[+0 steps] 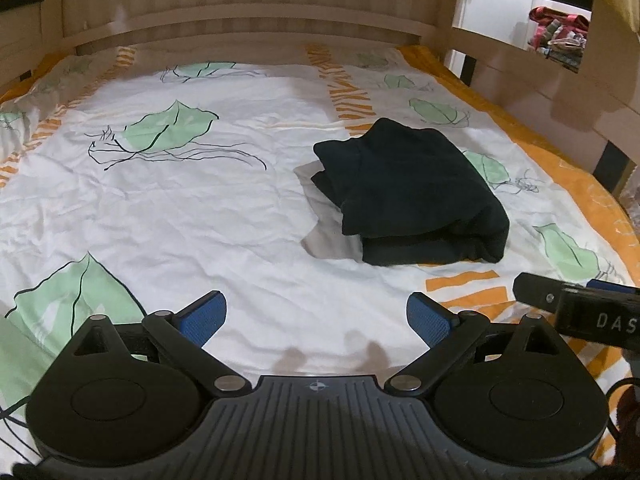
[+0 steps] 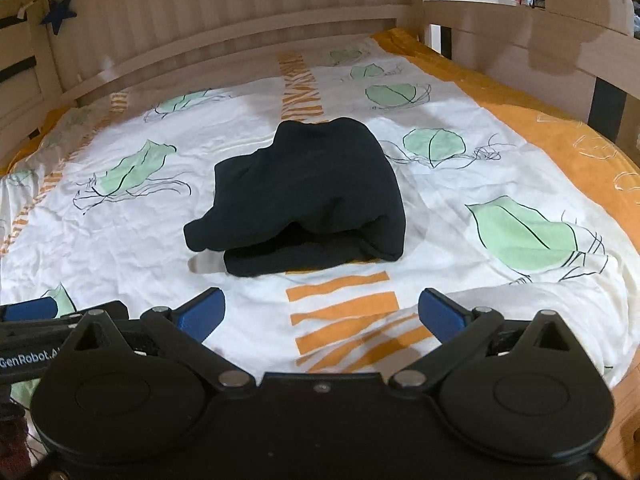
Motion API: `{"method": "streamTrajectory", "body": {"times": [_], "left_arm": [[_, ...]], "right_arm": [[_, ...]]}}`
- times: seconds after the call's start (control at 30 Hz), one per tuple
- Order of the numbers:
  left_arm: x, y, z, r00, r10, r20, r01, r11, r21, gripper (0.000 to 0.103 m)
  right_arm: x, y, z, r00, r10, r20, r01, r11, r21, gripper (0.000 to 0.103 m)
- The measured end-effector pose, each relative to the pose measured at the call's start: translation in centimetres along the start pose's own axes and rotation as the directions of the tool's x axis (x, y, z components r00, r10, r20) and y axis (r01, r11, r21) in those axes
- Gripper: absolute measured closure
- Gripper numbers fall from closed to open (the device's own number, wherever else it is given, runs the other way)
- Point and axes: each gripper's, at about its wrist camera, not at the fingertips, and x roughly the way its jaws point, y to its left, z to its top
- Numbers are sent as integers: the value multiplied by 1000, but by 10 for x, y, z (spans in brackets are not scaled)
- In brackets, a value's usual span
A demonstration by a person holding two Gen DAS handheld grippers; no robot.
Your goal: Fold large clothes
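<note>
A dark garment [image 1: 408,192] lies folded in a thick bundle on the bed, right of centre in the left wrist view and in the middle of the right wrist view [image 2: 308,192]. A bit of grey cloth [image 1: 328,240] sticks out from under its left side. My left gripper [image 1: 316,320] is open and empty, above the sheet near the bed's front, well short of the bundle. My right gripper [image 2: 322,314] is open and empty, in front of the bundle. The right gripper's body also shows at the right edge of the left wrist view [image 1: 576,308].
The bed has a white sheet [image 1: 200,208] with green leaves and orange stripes. A wooden headboard [image 1: 248,12] stands at the far end and a wooden side rail [image 2: 520,48] runs along the right. A blue star [image 2: 60,12] hangs at the back left.
</note>
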Motion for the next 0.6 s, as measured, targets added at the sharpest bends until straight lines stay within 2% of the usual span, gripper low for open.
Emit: {"method": "streamTrajectory", "body": {"times": [0.6], "left_arm": [[-24, 3, 10, 1000, 4, 18, -3, 999, -40, 5]], "right_arm": [[-11, -4, 12, 1000, -11, 23, 9, 999, 50, 0]]}}
